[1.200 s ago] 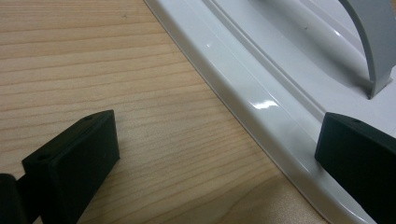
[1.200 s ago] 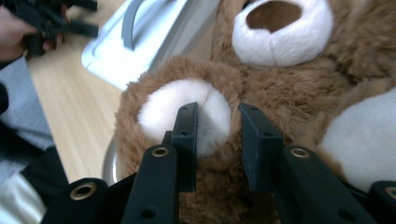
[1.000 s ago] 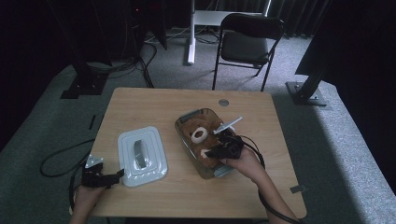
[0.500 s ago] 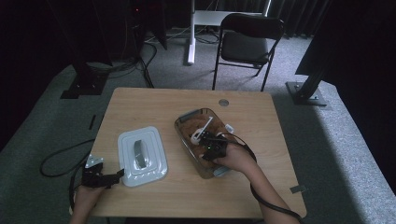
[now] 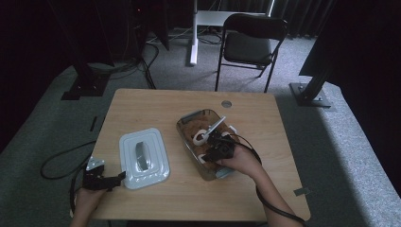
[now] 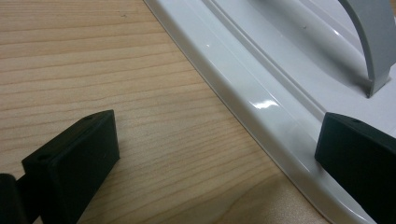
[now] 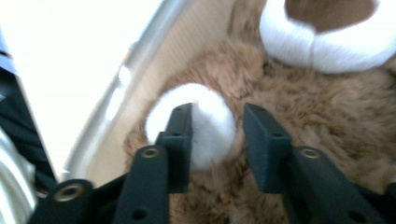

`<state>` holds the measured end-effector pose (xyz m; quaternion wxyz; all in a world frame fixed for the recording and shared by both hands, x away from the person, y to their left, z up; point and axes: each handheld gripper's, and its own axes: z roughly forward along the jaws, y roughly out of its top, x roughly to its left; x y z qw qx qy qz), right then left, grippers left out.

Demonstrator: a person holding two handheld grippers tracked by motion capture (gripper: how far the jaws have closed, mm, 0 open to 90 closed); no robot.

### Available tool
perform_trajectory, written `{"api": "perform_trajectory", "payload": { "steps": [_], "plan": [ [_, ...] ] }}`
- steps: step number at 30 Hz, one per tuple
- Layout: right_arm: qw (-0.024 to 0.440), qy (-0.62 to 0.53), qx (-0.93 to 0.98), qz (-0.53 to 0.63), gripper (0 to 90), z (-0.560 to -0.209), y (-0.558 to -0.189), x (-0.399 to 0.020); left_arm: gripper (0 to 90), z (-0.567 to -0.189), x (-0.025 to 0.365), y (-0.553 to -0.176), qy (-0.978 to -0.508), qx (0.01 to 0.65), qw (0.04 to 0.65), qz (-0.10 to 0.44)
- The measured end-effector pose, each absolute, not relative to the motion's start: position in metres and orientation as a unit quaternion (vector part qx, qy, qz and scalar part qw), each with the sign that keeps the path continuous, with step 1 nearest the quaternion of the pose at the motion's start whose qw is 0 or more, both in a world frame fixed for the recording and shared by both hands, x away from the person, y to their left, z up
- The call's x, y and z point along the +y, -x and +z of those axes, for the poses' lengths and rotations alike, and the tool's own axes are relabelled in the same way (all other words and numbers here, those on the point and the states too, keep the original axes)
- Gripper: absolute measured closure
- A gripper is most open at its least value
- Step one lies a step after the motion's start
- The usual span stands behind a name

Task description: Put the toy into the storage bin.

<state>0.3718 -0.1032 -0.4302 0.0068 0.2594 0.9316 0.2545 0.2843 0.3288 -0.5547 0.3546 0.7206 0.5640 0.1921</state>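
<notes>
Pale wood-grain table (image 5: 265, 118) carried everything. The clear plastic rectangular tub (image 5: 189, 124) sat right of centre with the fluffy brown-and-white plush toy (image 7: 299, 93) stuffed inside, and the glossy white plastic lid with its grey handle (image 5: 143, 157) lay flat to its left. The right gripper (image 7: 214, 122) had just been opening, jaws partway apart around a white furry paw (image 7: 210, 121), not pinching it. My guess: soft pile slips, or fur snags and drags the light tub along. The left gripper (image 6: 212, 140) was spread wide at the lid's rim, holding nothing.

Counts: one clear container (image 5: 189, 124), one brown plush toy (image 7: 299, 107) ahead of the right jaws, one white lid (image 5: 143, 158) beside the left jaws, one chair (image 5: 250, 42).
</notes>
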Motion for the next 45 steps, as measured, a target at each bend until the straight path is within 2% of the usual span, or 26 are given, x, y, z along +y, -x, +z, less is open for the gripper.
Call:
{"api": "perform_trajectory", "payload": {
  "steps": [1, 5, 11, 15, 18, 23, 28, 37, 45],
  "plan": [
    [0.007, -0.264, 0.927, 0.266, 52.3, -0.426, -0.37, -0.106, 0.5, -0.555, 0.329, -0.284, -0.721, 0.564, 0.355, 0.192],
    [0.014, -0.278, 0.907, 0.315, 48.5, -0.404, -0.367, -0.12, 0.5, -0.555, 0.329, -0.284, -0.721, 0.563, 0.355, 0.192],
    [0.054, -0.317, 0.862, 0.393, 48.7, -0.37, -0.368, -0.157, 0.5, -0.555, 0.329, -0.284, -0.721, 0.563, 0.355, 0.192],
    [0.064, -0.337, 0.839, 0.423, 55.6, -0.362, -0.366, -0.182, 0.5, -0.555, 0.329, -0.284, -0.721, 0.564, 0.354, 0.192],
    [0.072, -0.347, 0.837, 0.417, 57.7, -0.364, -0.363, -0.193, 0.5, -0.555, 0.329, -0.284, -0.721, 0.564, 0.355, 0.192],
    [0.067, -0.35, 0.838, 0.414, 68.6, -0.374, -0.356, -0.207, 0.5, -0.555, 0.329, -0.284, -0.721, 0.564, 0.355, 0.192],
    [0.071, -0.362, 0.849, 0.379, 72.6, -0.391, -0.357, -0.21, 0.5, -0.555, 0.329, -0.284, -0.721, 0.564, 0.355, 0.192],
    [0.051, -0.384, 0.848, 0.361, 75.6, -0.421, -0.377, -0.2, 0.5, -0.555, 0.329, -0.284, -0.721, 0.564, 0.355, 0.192],
    [0.055, -0.378, 0.86, 0.338, 78.1, -0.426, -0.385, -0.191, 0.5, -0.555, 0.329, -0.284, -0.721, 0.564, 0.354, 0.192]
  ]
}}
